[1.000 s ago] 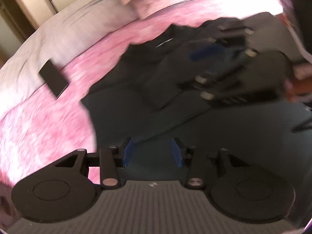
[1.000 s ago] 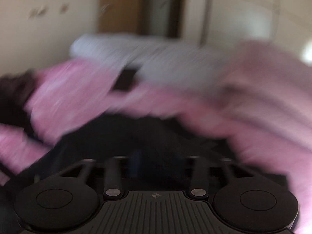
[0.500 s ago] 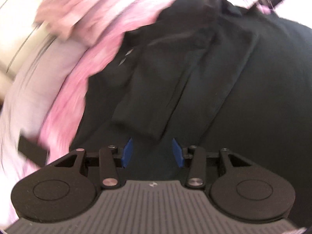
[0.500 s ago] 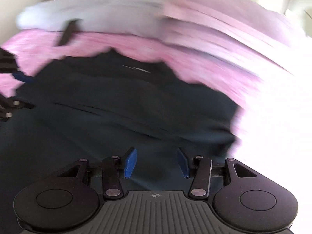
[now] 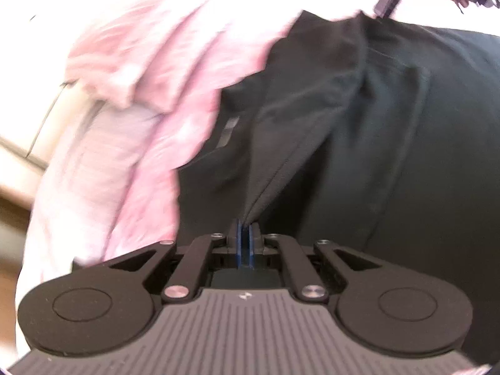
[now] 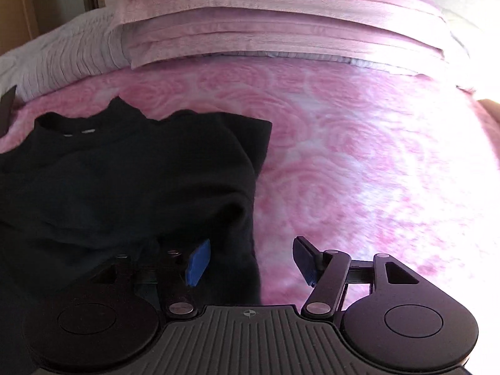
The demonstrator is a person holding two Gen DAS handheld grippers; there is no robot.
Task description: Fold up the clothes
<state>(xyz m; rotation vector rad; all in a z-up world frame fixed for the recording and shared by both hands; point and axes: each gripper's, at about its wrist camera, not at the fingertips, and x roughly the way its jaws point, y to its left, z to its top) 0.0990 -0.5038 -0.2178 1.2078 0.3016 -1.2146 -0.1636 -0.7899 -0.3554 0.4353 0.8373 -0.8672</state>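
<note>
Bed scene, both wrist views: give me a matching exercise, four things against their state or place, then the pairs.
Things:
1. left gripper
2. right gripper
3. black shirt
4. folded pink blanket

States or places:
A. spread over the rose-patterned bedspread
B. jaws apart and opening, nothing pressed between the pads
C. stacked at the far end of the bed
D. shut on a pinched fold of dark cloth

Pairs: 1-D, 2-B, 3-A, 4-C
</note>
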